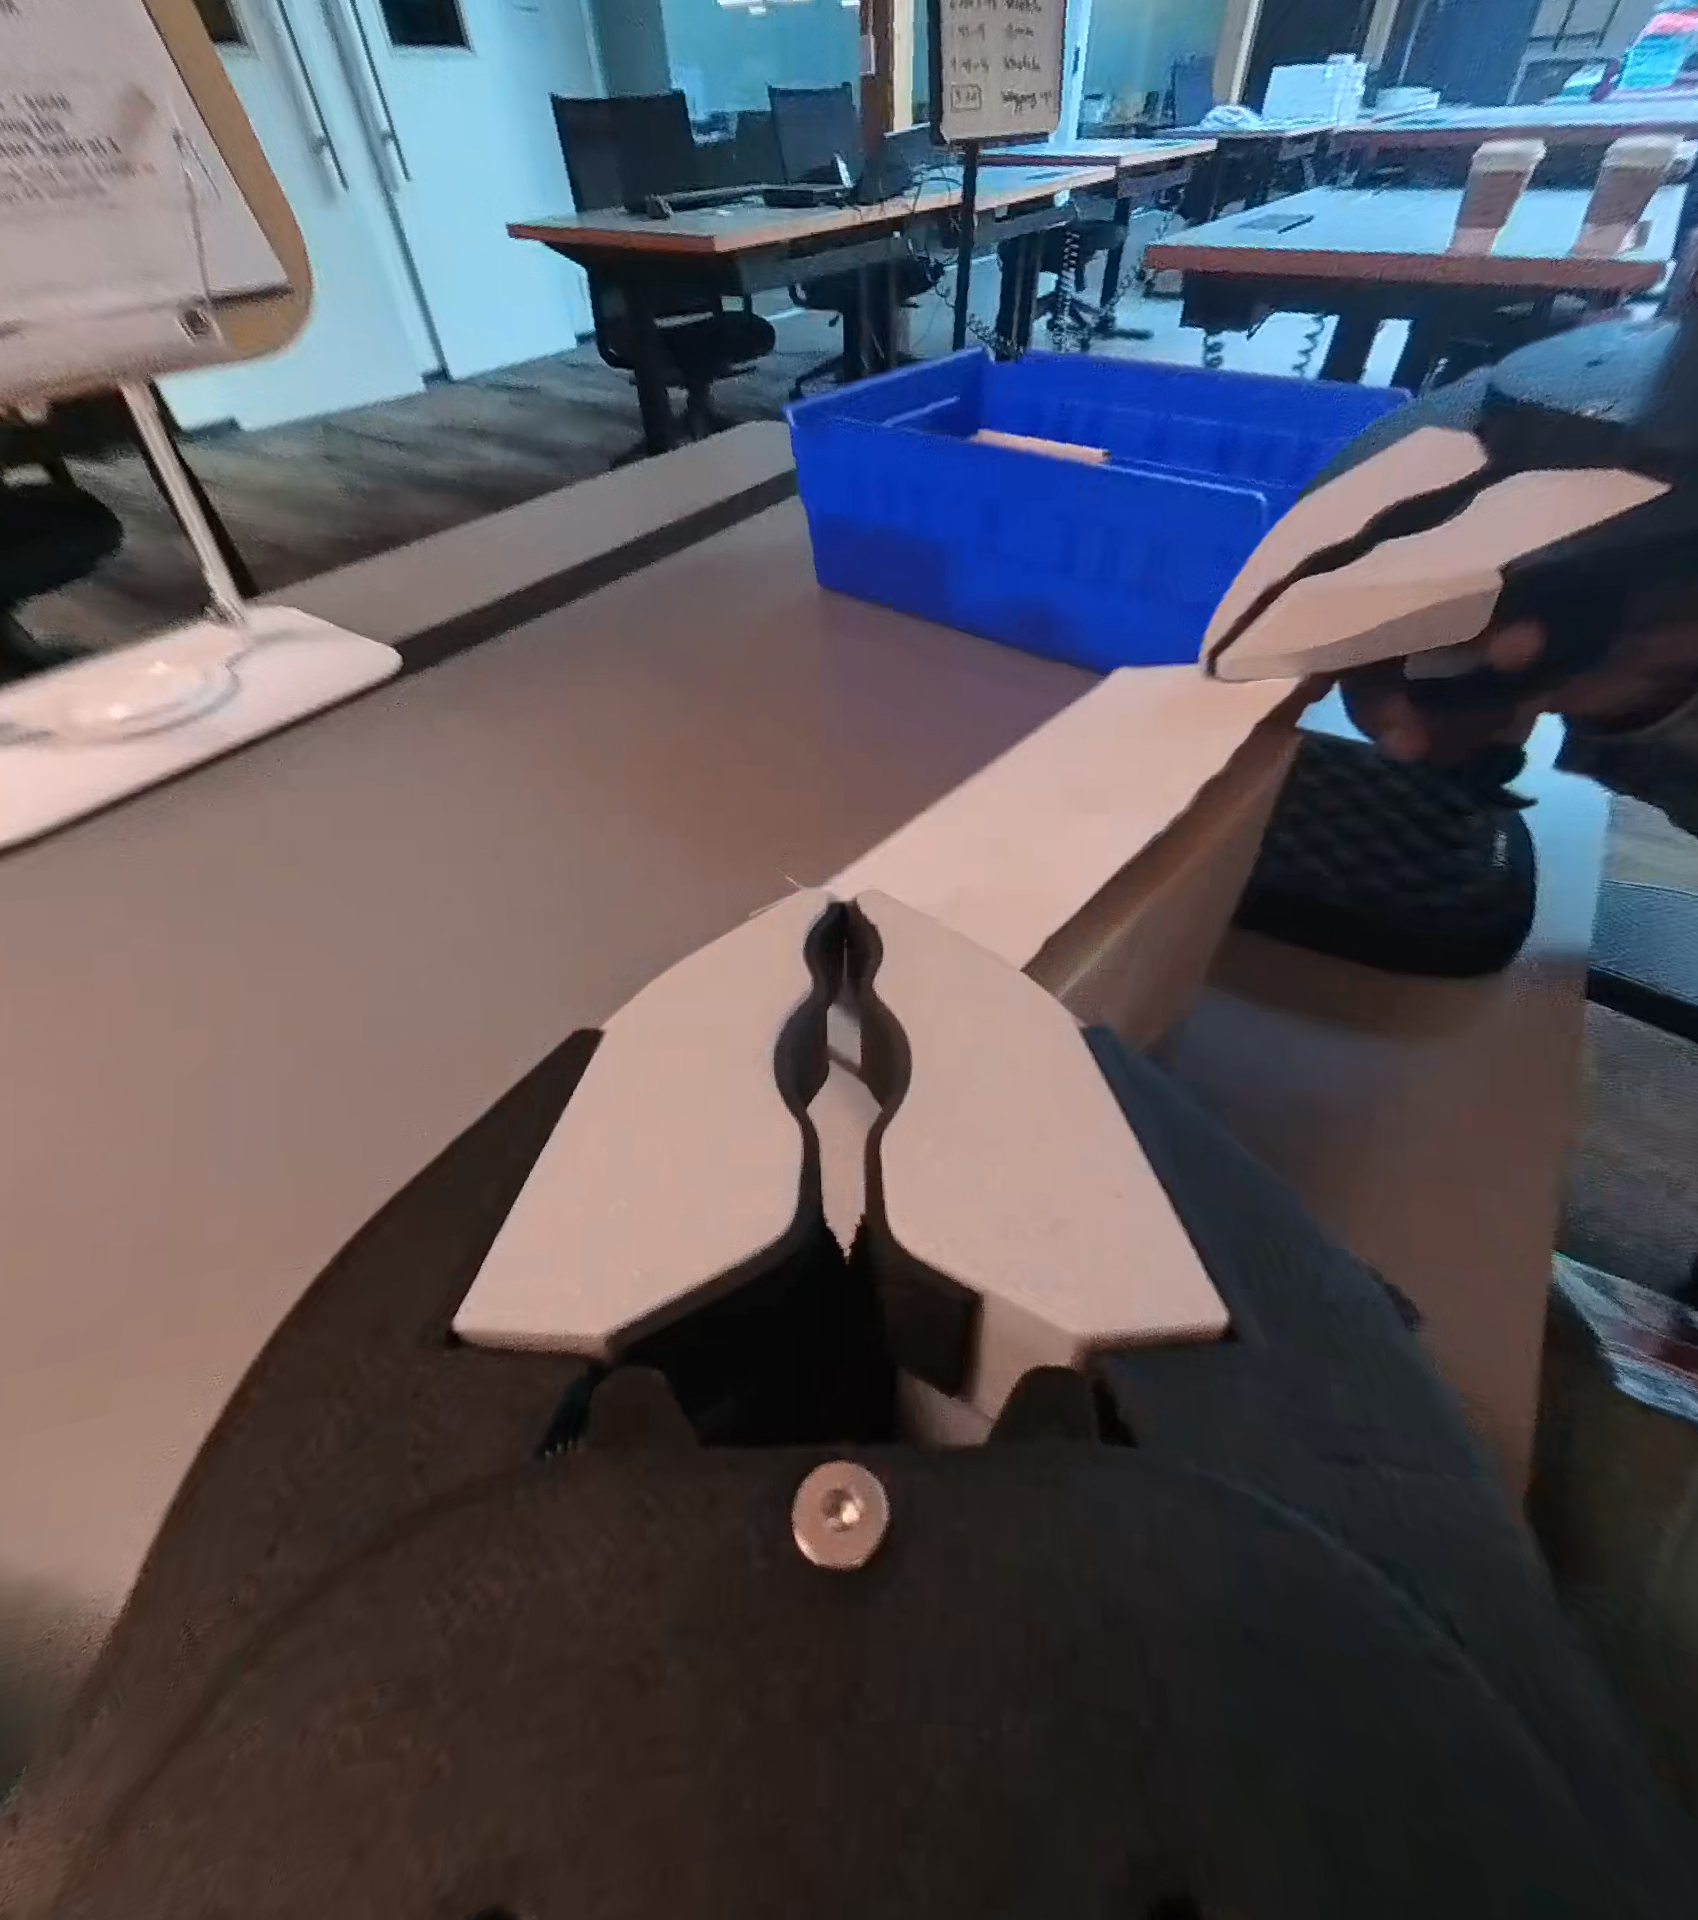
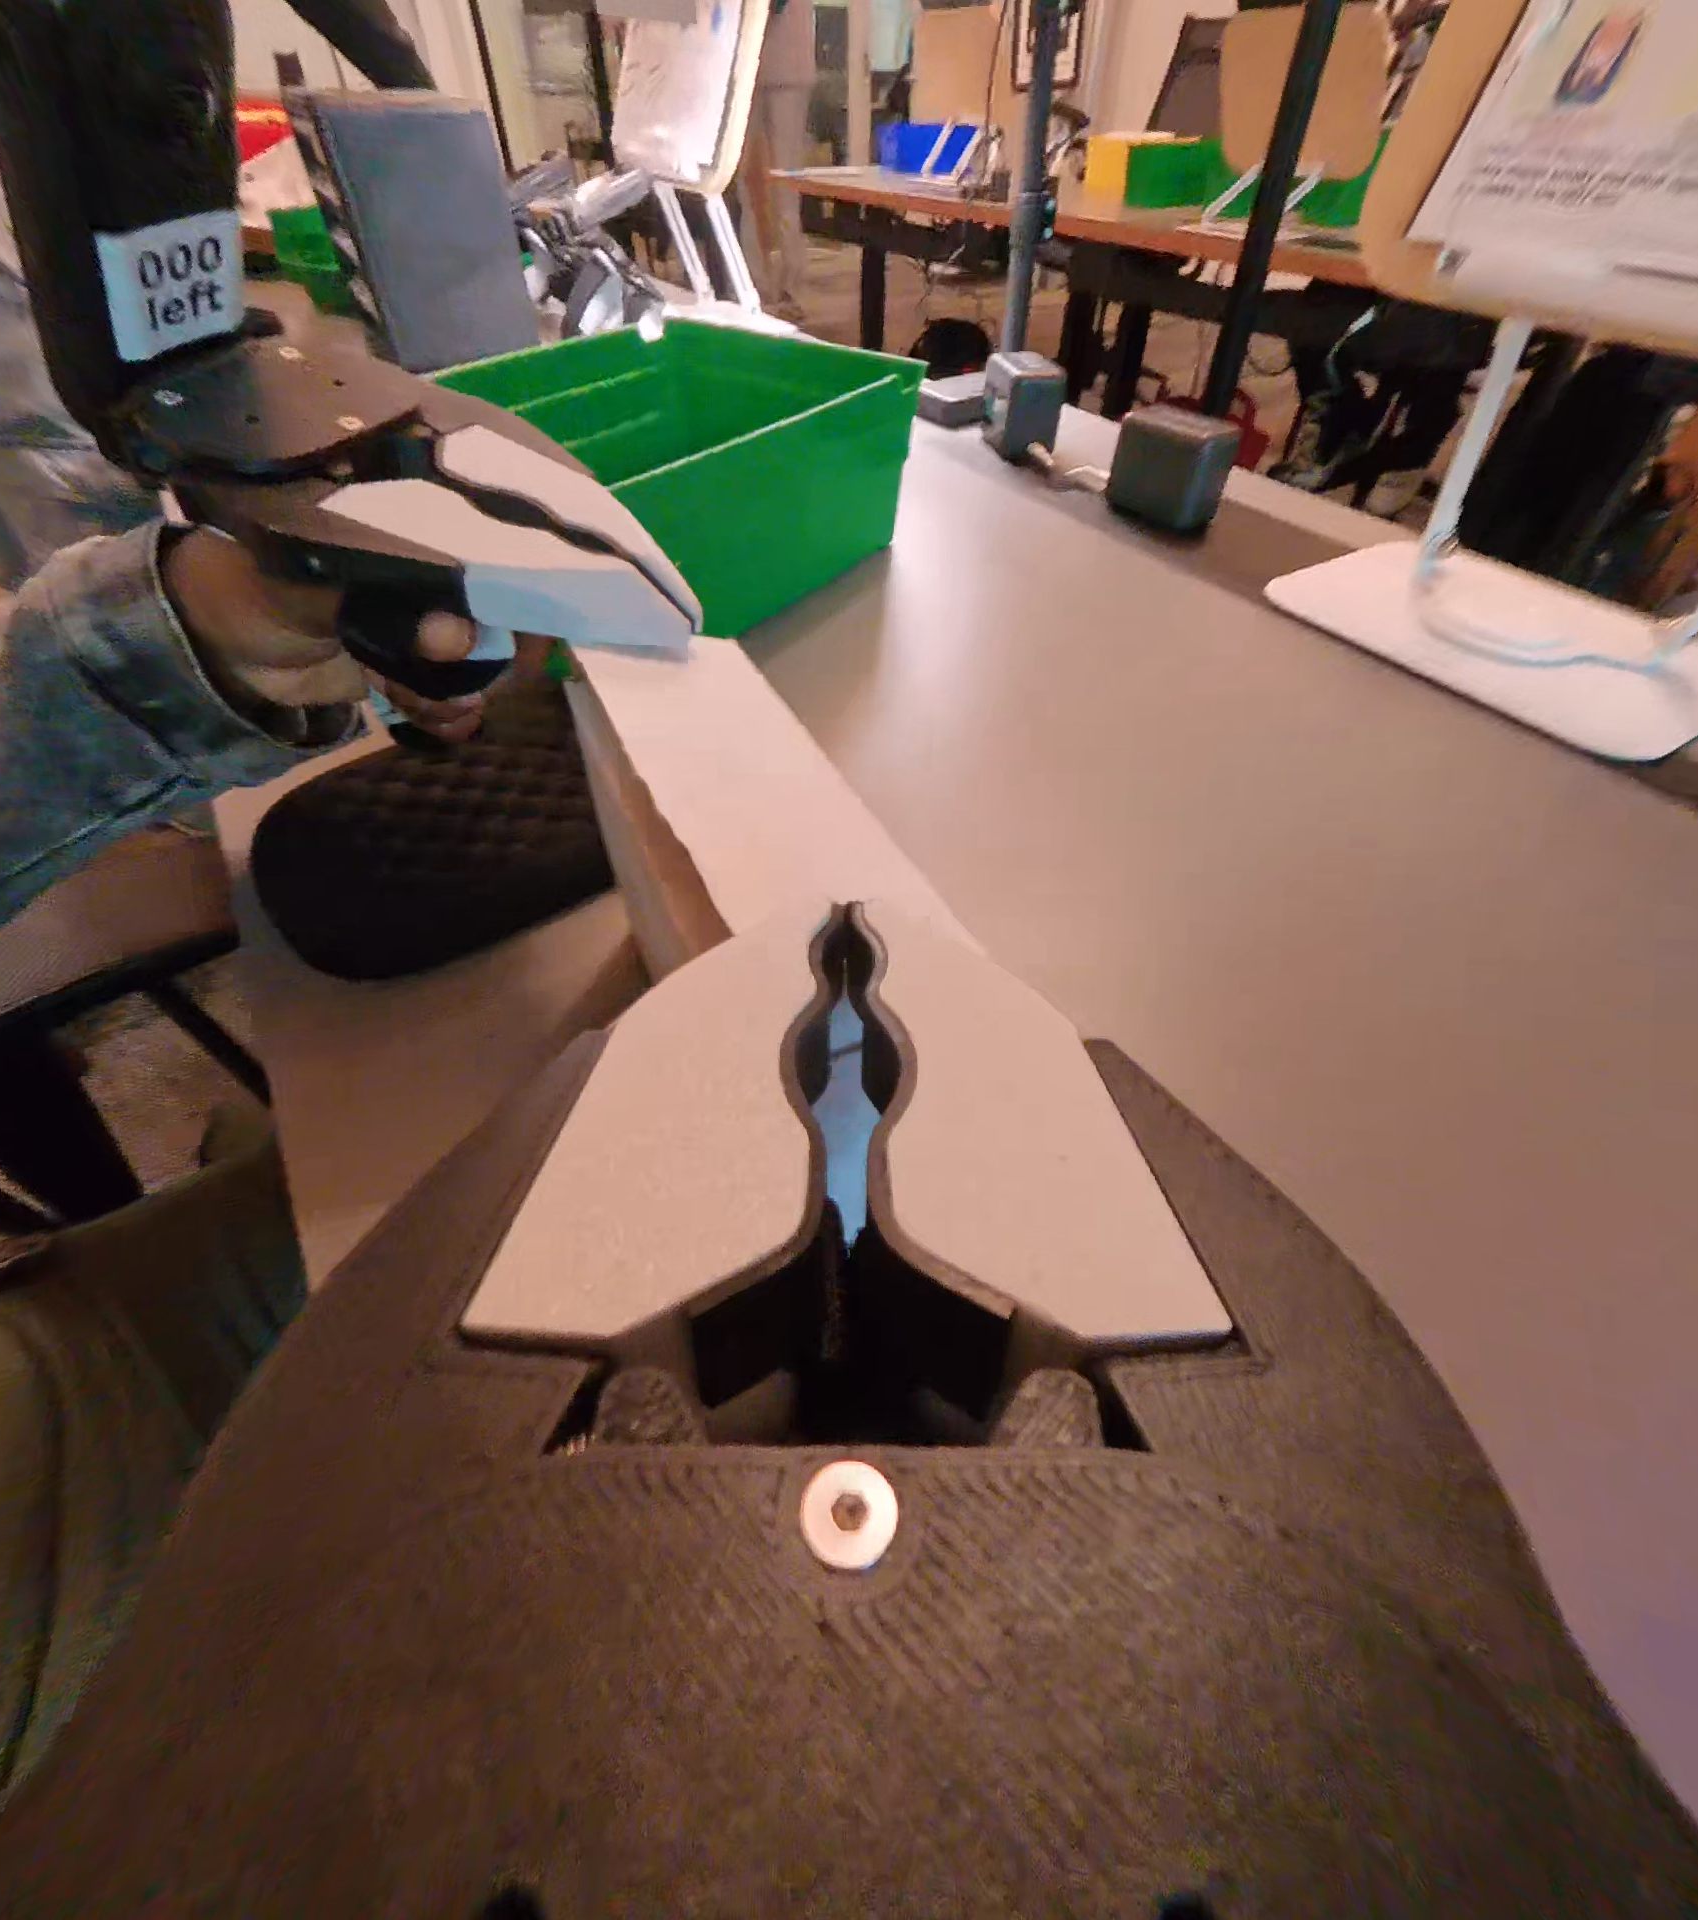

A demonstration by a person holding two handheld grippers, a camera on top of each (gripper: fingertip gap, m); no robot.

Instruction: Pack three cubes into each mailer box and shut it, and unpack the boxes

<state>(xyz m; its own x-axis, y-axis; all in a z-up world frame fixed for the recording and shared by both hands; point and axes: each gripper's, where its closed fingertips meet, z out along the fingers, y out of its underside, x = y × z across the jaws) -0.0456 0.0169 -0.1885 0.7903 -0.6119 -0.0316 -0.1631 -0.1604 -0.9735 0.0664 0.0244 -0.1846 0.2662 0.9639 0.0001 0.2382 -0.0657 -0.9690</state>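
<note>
A white mailer box (image 1: 1063, 800) with a brown cardboard inner side (image 1: 1167, 935) lies at the table's near edge; it also shows in the right wrist view (image 2: 751, 790). My left gripper (image 1: 843, 902) is shut, with its tips over one end of the box's white top panel. My right gripper (image 2: 850, 906) is shut, with its tips over the other end. Each shows in the other's view, the right gripper (image 1: 1219, 665) and the left gripper (image 2: 689, 629), with tips down on the panel. Nothing shows between either pair of pads. No cubes are in view.
A blue bin (image 1: 980, 520) stands behind the box on the grey table (image 1: 409, 987). A green bin (image 2: 720, 468) stands at the other end. A sign on a white stand (image 1: 149, 707) is at the back. A black chair seat (image 1: 1385, 873) is beside the table's edge. One gripper's finger ends stand about 12 centimeters off the other's.
</note>
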